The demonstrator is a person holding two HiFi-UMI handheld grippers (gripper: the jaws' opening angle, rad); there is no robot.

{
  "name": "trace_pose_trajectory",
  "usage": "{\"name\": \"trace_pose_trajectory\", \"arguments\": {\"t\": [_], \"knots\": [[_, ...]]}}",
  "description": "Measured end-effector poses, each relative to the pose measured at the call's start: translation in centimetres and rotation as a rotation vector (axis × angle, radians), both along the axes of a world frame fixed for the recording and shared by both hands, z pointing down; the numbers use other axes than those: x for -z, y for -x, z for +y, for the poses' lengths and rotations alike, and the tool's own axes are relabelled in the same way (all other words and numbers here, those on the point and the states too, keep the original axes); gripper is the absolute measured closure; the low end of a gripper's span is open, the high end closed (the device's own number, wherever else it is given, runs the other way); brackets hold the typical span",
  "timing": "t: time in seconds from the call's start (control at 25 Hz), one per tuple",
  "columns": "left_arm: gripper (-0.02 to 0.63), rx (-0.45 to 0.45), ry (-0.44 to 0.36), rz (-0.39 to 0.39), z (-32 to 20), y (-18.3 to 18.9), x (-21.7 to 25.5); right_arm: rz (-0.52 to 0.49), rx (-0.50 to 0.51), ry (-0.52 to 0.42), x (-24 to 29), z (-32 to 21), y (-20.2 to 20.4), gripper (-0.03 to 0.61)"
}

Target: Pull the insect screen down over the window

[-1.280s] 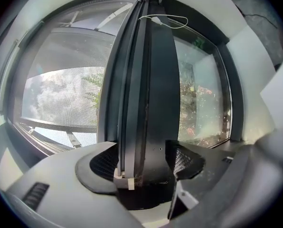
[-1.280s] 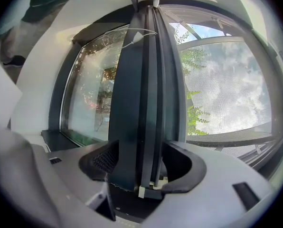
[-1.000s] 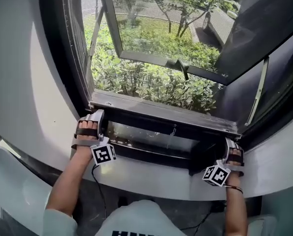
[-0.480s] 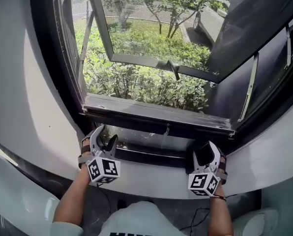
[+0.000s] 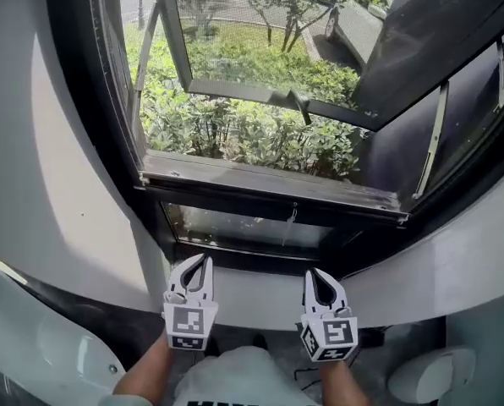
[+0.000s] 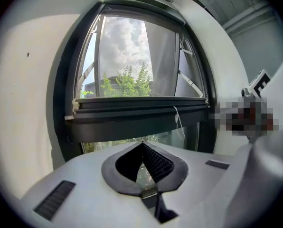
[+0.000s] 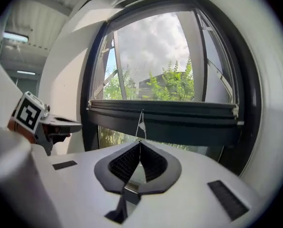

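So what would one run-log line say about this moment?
left gripper: jaws just closed, empty | right gripper: jaws just closed, empty | both clear of screen bar | pull cord: hanging free

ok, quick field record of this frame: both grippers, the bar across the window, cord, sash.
left gripper: shut, empty, over the white sill, clear of the frame
right gripper: jaws have just been closing, now together, nothing between them
dark bar: spans the opening, just above the lower glass pane
pull cord: hangs from the bar's middle, untouched
outer sash: swung outward
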State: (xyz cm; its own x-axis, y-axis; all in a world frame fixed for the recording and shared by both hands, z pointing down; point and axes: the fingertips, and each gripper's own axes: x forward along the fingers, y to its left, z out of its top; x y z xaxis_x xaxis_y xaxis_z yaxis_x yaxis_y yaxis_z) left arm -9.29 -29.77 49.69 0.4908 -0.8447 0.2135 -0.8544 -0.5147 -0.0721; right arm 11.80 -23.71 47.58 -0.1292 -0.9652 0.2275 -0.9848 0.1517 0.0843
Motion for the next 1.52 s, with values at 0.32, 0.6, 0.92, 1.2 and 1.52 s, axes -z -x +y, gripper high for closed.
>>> {"name": "trace_pose_trajectory", "arguments": {"t": [0.32, 0.6, 0.92, 1.2, 1.52], "knots": [[0.6, -0.07, 0.084, 0.076, 4.7, -1.0, -3.1, -0.119, -0.031, 0.078, -4.7, 3.3, 4.7, 0.572], [0.6, -0.161, 0.148, 0.094, 6.4, -1.0, -5.3, -0.097, -0.016, 0.09, -5.0, 3.5, 8.2, 0.572], [0.6, -0.136, 0.144, 0.129, 7.1, 0.2, -4.3, -0.073, 0.059, 0.063, -3.7, 3.9, 10.4, 0.572], [0.6, -0.032, 0.092, 0.104, 9.7, -1.5, -2.6, -0.081, 0.161, -0.005, -1.7, 5.6, 8.9, 0.572], [0.6, 0.124, 0.06, 0.115, 14.7, -5.0, -1.5, -0.089, 0.259, -0.031, -1.7, 9.9, 3.9, 0.572]]}}
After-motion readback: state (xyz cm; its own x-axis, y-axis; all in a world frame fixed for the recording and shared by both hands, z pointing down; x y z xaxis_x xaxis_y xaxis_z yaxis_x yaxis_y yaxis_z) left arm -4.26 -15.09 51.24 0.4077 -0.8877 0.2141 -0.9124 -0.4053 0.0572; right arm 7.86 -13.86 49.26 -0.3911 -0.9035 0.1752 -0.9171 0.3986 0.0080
